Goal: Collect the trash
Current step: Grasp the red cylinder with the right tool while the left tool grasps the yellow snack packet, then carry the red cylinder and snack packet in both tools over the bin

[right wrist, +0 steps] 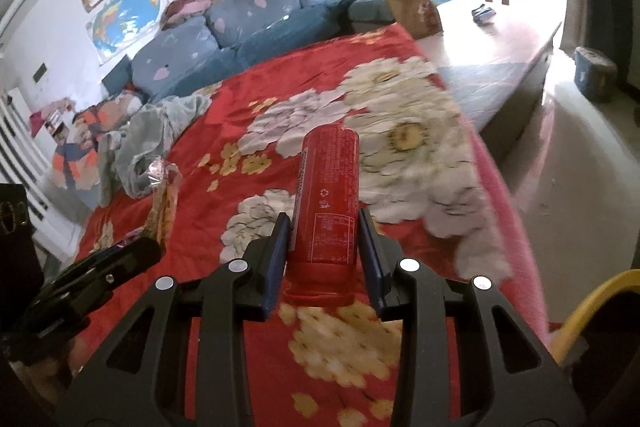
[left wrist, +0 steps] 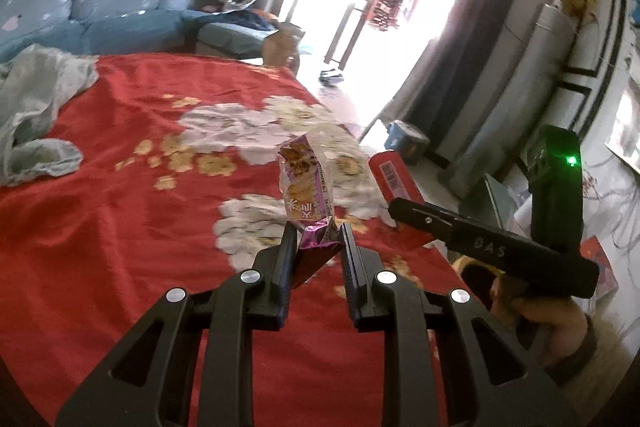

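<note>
carrying both pieces of trash clear of the bed is the step in hand, as far as the views allow a judgement. the left hand-held gripper (left wrist: 314, 241) pinches the lower end of a purple snack wrapper (left wrist: 306, 187), which stands up from the fingertips above the red flowered blanket (left wrist: 120, 219). the right hand-held gripper (right wrist: 324, 239) is clamped on the base half of a red can (right wrist: 326, 203), whose free end points away over the blanket; in the left wrist view the same can (left wrist: 390, 175) shows just beside the wrapper, with the person's hand (left wrist: 560, 323) under the right tool.

to do this well, keep both grips closed and steady. the wrapper is thin foil held only by its crimped end, so it will likely flop or slip if swung fast; move the left tool smoothly and keep the wrapper upright. the can is rigid and smooth, and the pads sit on its curved sides, so it could rotate or slide out if the tool tips further down; holding it near level looks safer.

the two tools are near each other, so keep them apart on the way so the can does not knock the wrapper loose. a yellow rim (right wrist: 592, 311) shows at the lower right of the right wrist view; it may be a bin, but i cannot tell. a pale crumpled cloth (left wrist: 36, 107) lies well apart on the blanket and needs no attention now.
</note>
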`<state>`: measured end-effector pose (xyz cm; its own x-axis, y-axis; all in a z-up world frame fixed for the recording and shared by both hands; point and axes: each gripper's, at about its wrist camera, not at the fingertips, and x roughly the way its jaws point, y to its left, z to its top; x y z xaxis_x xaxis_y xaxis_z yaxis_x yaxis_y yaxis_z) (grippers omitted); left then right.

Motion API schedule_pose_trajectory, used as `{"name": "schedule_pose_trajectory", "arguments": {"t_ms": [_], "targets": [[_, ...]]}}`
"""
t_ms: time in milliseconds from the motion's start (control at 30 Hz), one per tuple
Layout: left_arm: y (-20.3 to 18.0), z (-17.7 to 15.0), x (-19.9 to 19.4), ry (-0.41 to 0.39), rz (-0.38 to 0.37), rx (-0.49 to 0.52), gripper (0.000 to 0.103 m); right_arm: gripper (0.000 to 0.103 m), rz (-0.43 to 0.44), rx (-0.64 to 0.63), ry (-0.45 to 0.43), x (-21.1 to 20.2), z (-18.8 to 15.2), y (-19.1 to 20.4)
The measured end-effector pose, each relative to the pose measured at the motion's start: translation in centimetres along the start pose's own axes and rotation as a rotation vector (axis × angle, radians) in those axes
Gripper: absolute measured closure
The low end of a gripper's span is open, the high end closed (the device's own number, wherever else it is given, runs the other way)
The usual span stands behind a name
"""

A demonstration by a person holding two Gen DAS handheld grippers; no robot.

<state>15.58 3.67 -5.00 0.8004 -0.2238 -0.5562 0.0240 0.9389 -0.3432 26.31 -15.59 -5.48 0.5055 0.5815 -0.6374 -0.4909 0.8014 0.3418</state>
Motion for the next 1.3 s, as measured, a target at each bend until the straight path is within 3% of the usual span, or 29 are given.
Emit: {"name": "schedule_pose_trajectory", "arguments": {"t_ms": [633,1300], "targets": [[-8.9,-1.9,0.8,0.039,-0.125,0.188,0.082,0.076,-0.130,0.083,-0.099,-8.7,-2.6,-6.3],[-15.3,-4.4,1.6,0.095,-0.231,0.327,0.082,0.076,-0.211,0.188,-0.166,-14.2,-6.1,-9.9]]}}
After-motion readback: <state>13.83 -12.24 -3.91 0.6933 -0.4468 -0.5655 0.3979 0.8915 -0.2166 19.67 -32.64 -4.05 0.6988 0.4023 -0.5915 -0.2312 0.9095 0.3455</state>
